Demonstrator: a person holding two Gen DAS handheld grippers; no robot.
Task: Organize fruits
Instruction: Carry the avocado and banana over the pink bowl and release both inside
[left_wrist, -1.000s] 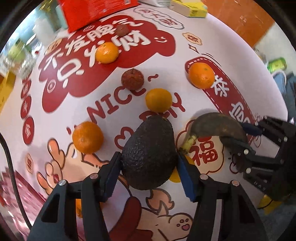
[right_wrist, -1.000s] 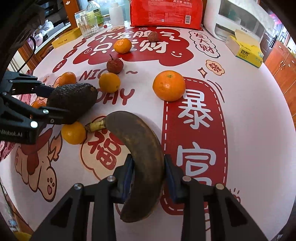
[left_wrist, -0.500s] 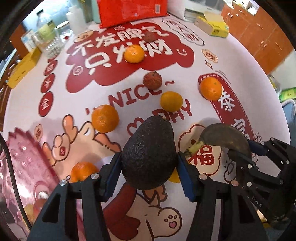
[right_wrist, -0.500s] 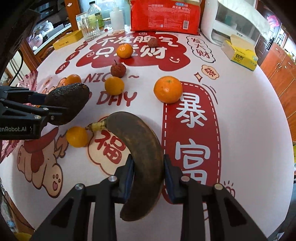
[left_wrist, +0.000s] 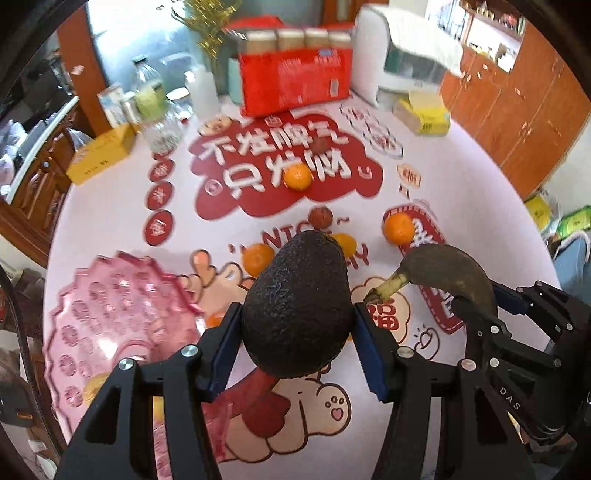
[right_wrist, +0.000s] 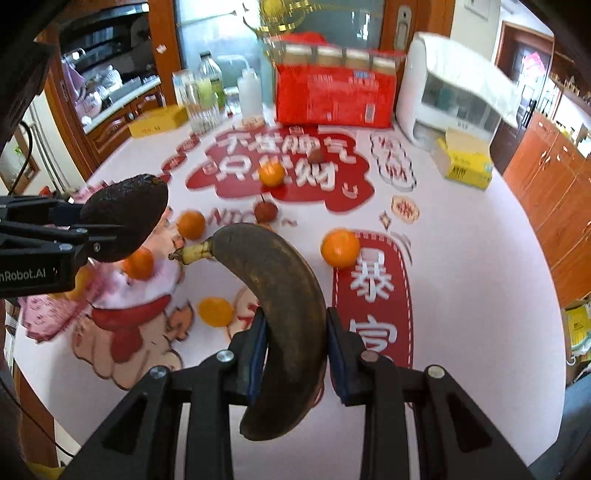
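**A:** How do the two grippers stand?

**B:** Both point steeply down at the round table with the white and red printed cloth, and both are above it. The left gripper has its blue pads pressed on the two sides of a dark, rough-skinned avocado, narrow end away from the camera. The right gripper pinches a curved, nearly black overripe banana at its middle; the yellow stem end points to the left, toward the avocado. In the right wrist view, the two fruits are near each other but do not touch.

**A:** What else lies on the table?

**B:** A pink, transparent plastic plate with a scalloped rim is at the lower left, just beside the left gripper. Several small orange mandarins lie loose on the cloth, one on the red banner, one on the large red cloud print, and a small dark red fruit with a stem lies between them.

**A:** What is hard to see?

**B:** The avocado covers part of two mandarins behind it. Something yellow-orange shows through the plate, but I cannot tell what it is. The back of the table is blurred: a red carton, bottles, a yellow tissue box.
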